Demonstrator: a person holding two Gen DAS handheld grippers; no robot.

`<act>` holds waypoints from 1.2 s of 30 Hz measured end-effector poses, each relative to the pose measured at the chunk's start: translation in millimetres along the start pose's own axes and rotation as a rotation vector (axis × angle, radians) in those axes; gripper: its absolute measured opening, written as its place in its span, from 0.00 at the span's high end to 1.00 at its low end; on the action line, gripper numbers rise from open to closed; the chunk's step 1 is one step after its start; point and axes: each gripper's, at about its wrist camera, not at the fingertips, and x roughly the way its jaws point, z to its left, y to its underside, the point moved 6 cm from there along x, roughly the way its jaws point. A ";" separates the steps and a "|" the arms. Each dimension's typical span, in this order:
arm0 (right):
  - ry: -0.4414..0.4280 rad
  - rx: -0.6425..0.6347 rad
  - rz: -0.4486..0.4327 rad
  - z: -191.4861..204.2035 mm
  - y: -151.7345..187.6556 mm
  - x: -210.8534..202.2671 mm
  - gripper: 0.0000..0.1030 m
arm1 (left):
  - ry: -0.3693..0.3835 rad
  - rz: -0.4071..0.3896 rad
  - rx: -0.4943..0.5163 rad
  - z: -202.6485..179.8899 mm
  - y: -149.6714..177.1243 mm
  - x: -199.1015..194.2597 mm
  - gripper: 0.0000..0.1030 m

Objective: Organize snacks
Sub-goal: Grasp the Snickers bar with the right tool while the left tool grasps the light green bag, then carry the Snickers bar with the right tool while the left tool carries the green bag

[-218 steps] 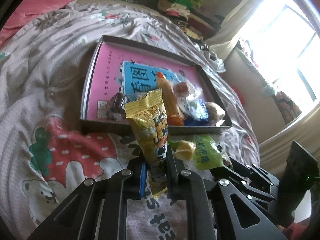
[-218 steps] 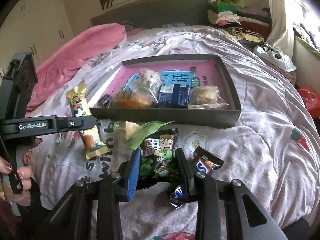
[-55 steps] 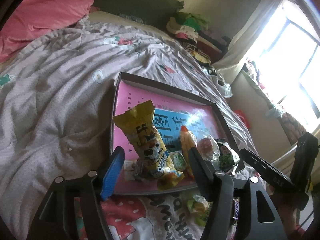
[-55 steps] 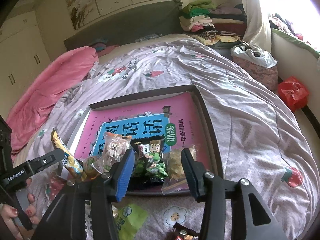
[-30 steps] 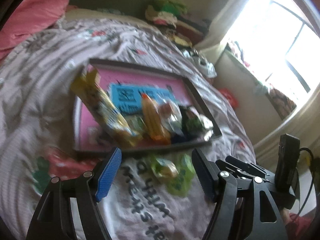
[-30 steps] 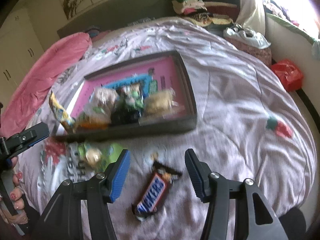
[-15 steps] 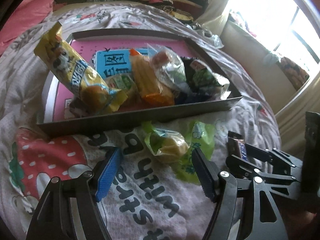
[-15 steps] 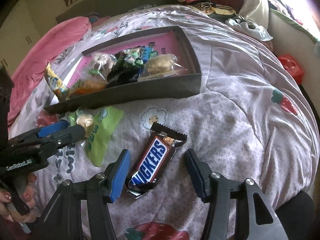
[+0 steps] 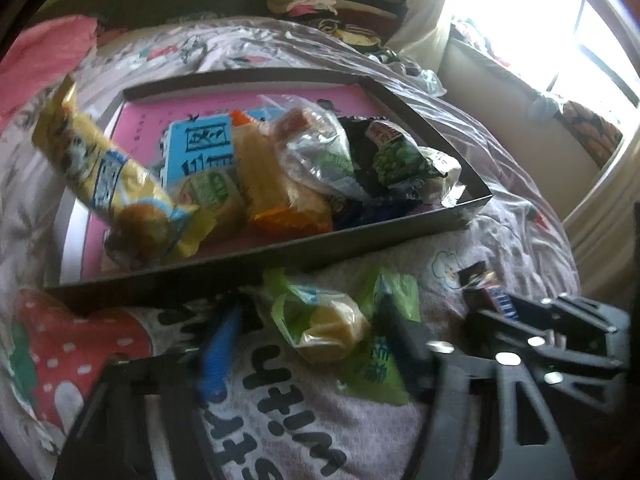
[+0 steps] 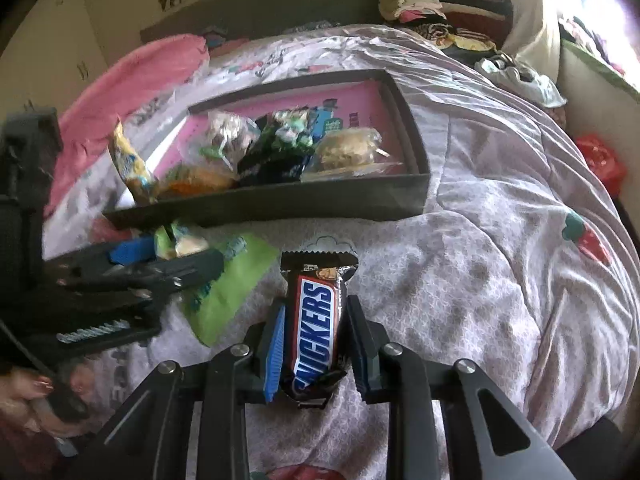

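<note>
A Snickers bar (image 10: 316, 320) lies on the bedspread with my right gripper (image 10: 316, 308) shut on its sides. In the left wrist view my left gripper (image 9: 312, 320) straddles a green-wrapped yellow cake (image 9: 328, 328). Its jaws are closing, and the blue pad (image 9: 220, 344) still stands a little off the wrapper. A flat green packet (image 9: 384, 364) lies under the black finger. Just beyond both stands a dark shallow box (image 9: 280, 256) with a pink book on its floor. It holds a yellow packet (image 9: 104, 168), an orange one (image 9: 276, 184), a clear bag (image 9: 316, 148) and a green pea pack (image 9: 396, 156).
All of this lies on a soft, wrinkled bedspread (image 10: 500, 260) that slopes off to the right. A pink quilt (image 10: 132, 76) lies behind the box, folded clothes (image 10: 420, 4) are stacked at the headboard, and a red bag (image 10: 600, 160) sits on the floor. A person's hand (image 10: 32, 392) holds the left gripper.
My right gripper has shut on the Snickers bar, which now points straight ahead. The left gripper has dropped lower and its jaws have narrowed around the green-wrapped cake.
</note>
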 end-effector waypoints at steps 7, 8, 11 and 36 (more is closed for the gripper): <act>-0.020 0.004 -0.082 1.0 -21.0 -22.6 0.72 | 0.093 -0.004 -0.031 0.1 -2.2 -11.4 0.62; -0.023 0.007 -0.087 1.5 -23.9 -24.0 0.72 | 0.107 -0.015 -0.039 0.8 -3.9 -17.6 0.62; -0.032 0.018 -0.105 2.0 -32.6 -26.8 0.72 | 0.127 -0.064 -0.062 5.2 -13.4 -39.9 0.62; -0.057 -0.052 -0.151 53.3 -97.8 1.4 0.72 | -0.035 -0.229 -0.162 70.6 -62.7 -60.1 0.62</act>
